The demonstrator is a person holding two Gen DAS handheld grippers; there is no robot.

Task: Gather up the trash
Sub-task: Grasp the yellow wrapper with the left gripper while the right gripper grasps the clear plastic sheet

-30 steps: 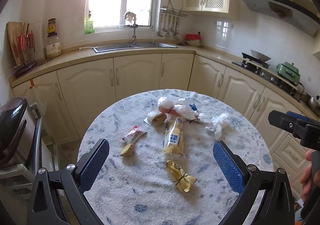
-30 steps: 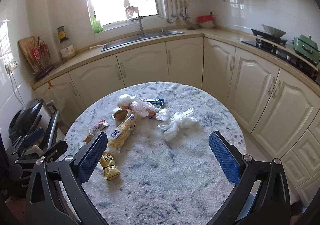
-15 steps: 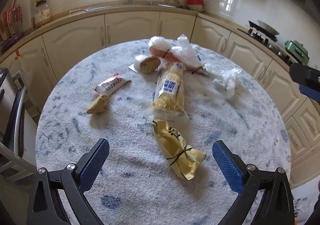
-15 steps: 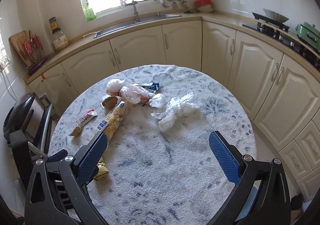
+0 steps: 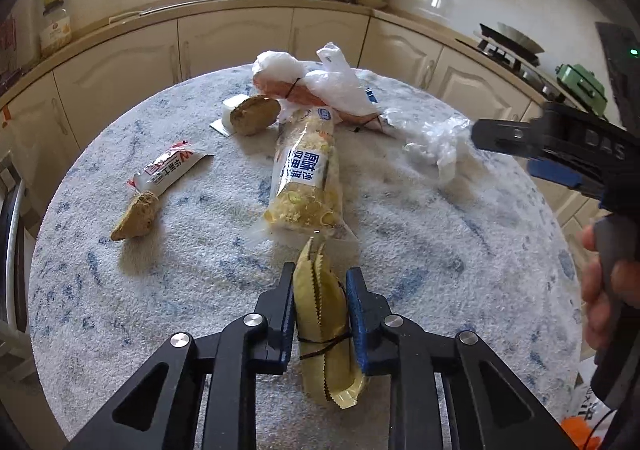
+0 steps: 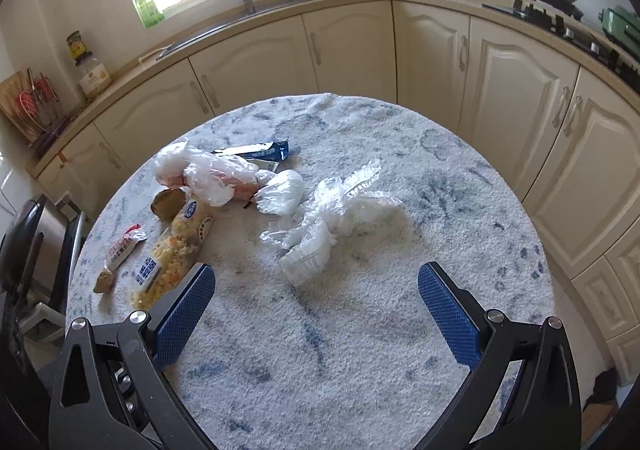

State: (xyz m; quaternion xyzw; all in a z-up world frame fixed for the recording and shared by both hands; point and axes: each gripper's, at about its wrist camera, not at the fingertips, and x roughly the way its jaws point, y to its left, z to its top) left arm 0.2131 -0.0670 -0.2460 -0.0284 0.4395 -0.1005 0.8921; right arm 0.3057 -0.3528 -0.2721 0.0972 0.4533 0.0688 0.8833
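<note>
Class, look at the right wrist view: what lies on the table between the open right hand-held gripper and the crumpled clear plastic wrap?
Nothing: between the right hand-held gripper and the crumpled clear plastic wrap there is only bare speckled tablecloth, shown in the right wrist view.

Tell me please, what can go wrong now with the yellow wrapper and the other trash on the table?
The left gripper jaws are closing on the yellow wrapper across its middle; the thin foil may crumple and slip out on lifting. Its far tip lies close to the noodle packet and might drag it along.
</note>
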